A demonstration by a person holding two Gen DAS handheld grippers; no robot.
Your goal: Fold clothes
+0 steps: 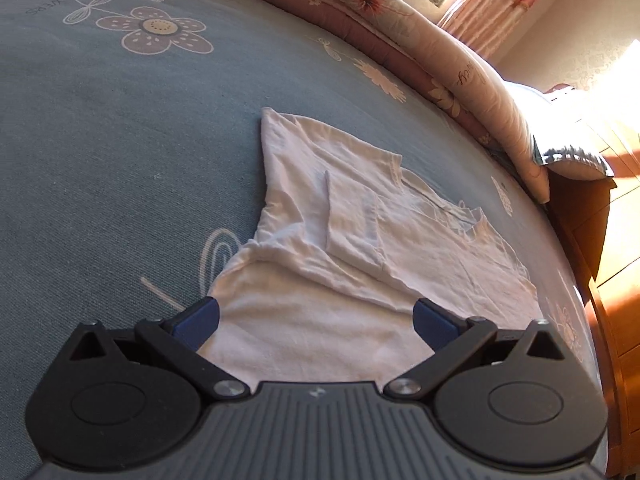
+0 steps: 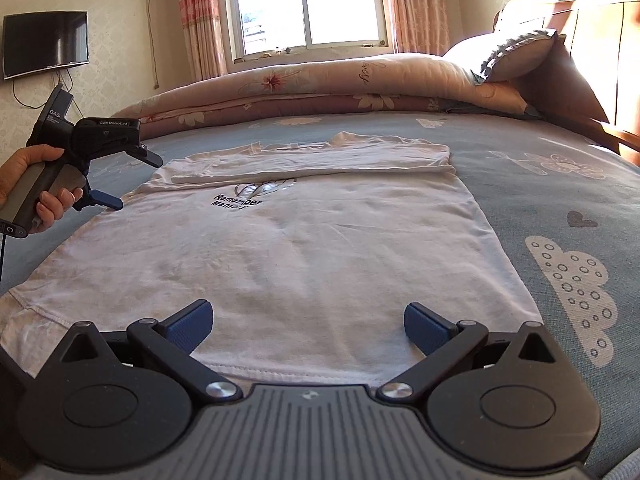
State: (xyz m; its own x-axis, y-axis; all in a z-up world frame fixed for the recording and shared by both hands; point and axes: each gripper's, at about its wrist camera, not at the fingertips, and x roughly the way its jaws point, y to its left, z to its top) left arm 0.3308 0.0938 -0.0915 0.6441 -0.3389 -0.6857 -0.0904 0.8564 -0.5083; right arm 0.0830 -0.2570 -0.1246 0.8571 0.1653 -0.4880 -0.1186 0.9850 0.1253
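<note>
A white T-shirt [image 2: 288,248] with black print lies spread on the blue bedsheet [image 2: 560,184], its top part folded over into a band across the far end. My right gripper [image 2: 306,322] hovers open just above the near hem, nothing between its blue pads. In the right wrist view my left gripper [image 2: 138,180] is held by a hand at the shirt's left edge, its jaws apart. The left wrist view shows the left gripper [image 1: 316,318] open over the shirt [image 1: 360,240], which is creased there, with the folded part ahead.
A rolled floral quilt [image 2: 320,88] runs along the far side of the bed, with a pillow [image 2: 508,56] at its right end. A wooden headboard [image 1: 612,280] borders the bed. A window [image 2: 308,4] and a wall TV [image 2: 44,42] are behind.
</note>
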